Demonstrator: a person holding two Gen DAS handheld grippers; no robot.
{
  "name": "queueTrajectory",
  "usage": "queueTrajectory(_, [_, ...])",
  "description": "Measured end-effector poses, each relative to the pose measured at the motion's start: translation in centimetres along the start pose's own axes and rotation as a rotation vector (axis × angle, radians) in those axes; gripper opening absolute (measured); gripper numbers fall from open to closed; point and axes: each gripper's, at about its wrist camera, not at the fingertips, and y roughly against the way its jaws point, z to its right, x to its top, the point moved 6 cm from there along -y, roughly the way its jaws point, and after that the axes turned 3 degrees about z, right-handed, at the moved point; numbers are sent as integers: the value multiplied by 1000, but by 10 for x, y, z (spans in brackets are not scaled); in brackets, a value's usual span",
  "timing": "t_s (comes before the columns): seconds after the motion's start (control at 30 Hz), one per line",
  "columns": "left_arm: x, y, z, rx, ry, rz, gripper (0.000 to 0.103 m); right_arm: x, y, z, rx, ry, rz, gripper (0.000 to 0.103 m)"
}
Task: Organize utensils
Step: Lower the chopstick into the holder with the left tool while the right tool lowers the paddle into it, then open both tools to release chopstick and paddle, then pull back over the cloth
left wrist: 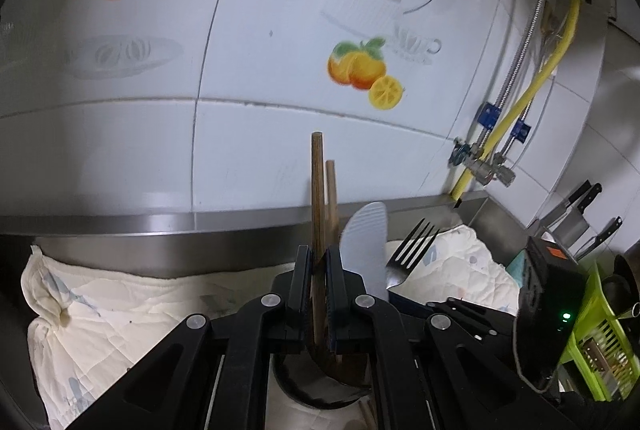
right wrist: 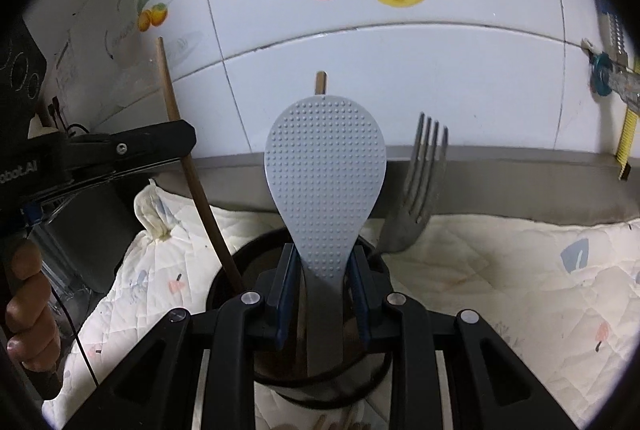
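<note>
Brightness: my views are evenly lit, brightest on the glossy white fruit-printed wall tiles (left wrist: 280, 69).
Glare: dotted highlights at the top of those tiles in both my views.
Shadow: below the tiles, my black gripper frames sit dim.
Distortion: tile seams bow; black vignette rings every corner.
Blur: beside the tiles, the yellow corrugated hose (left wrist: 532, 85) smears softly; tile prints look hazy.

Wooden chopsticks (left wrist: 318, 189), dimpled plastic paddle (right wrist: 325, 173).

White wall tiles (left wrist: 280, 133) printed with oranges (left wrist: 362, 69) rise behind a steel ledge (left wrist: 160, 224); yellow hose (left wrist: 532, 85) in the corner.
</note>
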Motion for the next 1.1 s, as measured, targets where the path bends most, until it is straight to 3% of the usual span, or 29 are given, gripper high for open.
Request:
queueTrajectory(0.37, [-2, -16, -12, 32, 30, -47, 9, -6, 4, 1, -8, 14, -43, 30])
queueTrajectory(0.43, [-2, -19, -13, 41, 32, -57, 9, -5, 7, 1, -9, 23, -44, 36])
queueTrajectory(0.5, [-3, -22, -14, 40, 35, -72, 9, -3, 11, 0, 2, 25, -37, 49])
queueTrajectory(0.57, [-3, -23, -13, 42, 35, -79, 9, -2, 15, -1, -5, 30, -28, 51])
queueTrajectory(0.83, [-10, -10, -9, 55, 32, -97, 10, -1, 35, -1, -5, 29, -47, 51])
queueTrajectory(1.1, [-32, 19, 4, 65, 13, -125, 10, -19, 60, 5, -12, -10, -130, 51])
